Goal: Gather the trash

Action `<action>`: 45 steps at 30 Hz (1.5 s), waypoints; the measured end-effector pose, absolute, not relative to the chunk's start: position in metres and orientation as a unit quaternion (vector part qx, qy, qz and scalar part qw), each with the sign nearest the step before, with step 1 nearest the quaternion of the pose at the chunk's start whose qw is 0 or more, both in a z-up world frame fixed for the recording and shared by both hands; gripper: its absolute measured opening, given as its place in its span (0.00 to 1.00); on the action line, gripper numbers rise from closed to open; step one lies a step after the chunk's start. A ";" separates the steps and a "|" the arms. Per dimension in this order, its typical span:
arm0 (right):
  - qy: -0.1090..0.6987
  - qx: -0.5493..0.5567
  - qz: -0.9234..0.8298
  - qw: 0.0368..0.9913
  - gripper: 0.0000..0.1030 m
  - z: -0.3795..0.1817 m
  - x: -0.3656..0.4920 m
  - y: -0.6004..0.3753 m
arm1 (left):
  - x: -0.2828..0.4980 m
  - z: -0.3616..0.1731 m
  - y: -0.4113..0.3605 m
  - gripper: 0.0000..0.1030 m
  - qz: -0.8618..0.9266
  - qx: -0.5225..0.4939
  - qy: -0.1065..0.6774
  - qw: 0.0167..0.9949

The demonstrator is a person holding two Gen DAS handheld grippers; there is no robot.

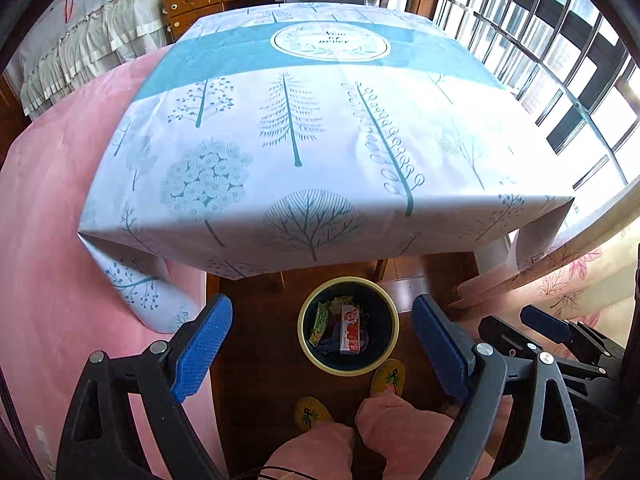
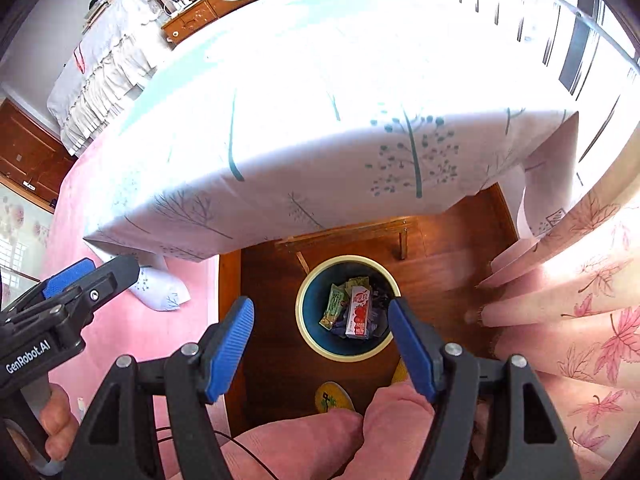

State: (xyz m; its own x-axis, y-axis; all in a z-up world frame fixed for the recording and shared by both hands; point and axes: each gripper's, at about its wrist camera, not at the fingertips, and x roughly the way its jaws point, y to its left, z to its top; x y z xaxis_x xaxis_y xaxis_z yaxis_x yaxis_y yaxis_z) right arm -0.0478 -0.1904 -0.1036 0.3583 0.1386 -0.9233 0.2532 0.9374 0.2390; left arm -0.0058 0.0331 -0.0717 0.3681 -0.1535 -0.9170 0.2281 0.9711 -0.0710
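Both grippers hang with their blue-padded fingers spread wide and nothing between them: the left gripper (image 1: 322, 354) and the right gripper (image 2: 322, 350) each frame the trash bin (image 1: 390, 334) on the dark wooden floor (image 1: 260, 360). This round, cream-rimmed bin with a dark blue inside stands upright, just in front of the table (image 1: 304, 128) edge and partly under it. Inside the bin lies a red-and-white carton (image 2: 359, 312), its long axis running from the table side toward the person, nearly straight. Beside the carton, on the side of the pink bedspread (image 1: 52, 208), a green wrapper (image 2: 335, 306) lies tilted, and darker wrappers sit beneath both. On the near side of the bin are two yellow slippers (image 1: 388, 378) and the person's knees (image 2: 320, 436) in pink. Leaf-patterned curtains (image 2: 580, 300) hang on the far side of the bin from the bedspread. A tree-print cloth covers the table and overhangs its edge above the bin.
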 end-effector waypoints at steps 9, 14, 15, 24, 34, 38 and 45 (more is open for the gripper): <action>0.508 0.159 -0.033 0.846 0.68 -0.019 -0.034 -0.194 | 0.001 0.001 0.032 0.88 -0.115 0.030 0.506 0.854; 0.492 0.158 -0.021 0.856 0.68 0.012 -0.030 -0.191 | -0.002 0.022 0.029 0.88 -0.104 0.020 0.492 0.864; 0.489 0.155 -0.020 0.858 0.68 0.017 -0.029 -0.191 | -0.003 0.025 0.027 0.88 -0.101 0.020 0.489 0.866; 0.460 0.119 -0.020 0.880 0.68 0.049 -0.020 -0.186 | 0.000 0.046 0.027 0.88 -0.086 0.008 0.471 0.878; 0.453 0.089 -0.004 0.887 0.69 0.055 -0.005 -0.177 | 0.004 0.053 0.022 0.88 -0.075 0.014 0.456 0.887; 0.452 0.081 0.000 0.888 0.69 0.053 -0.002 -0.174 | 0.005 0.052 0.020 0.88 -0.069 0.020 0.454 0.888; 0.462 0.087 0.003 0.883 0.69 0.047 0.002 -0.177 | 0.008 0.048 0.019 0.88 -0.065 0.016 0.462 0.884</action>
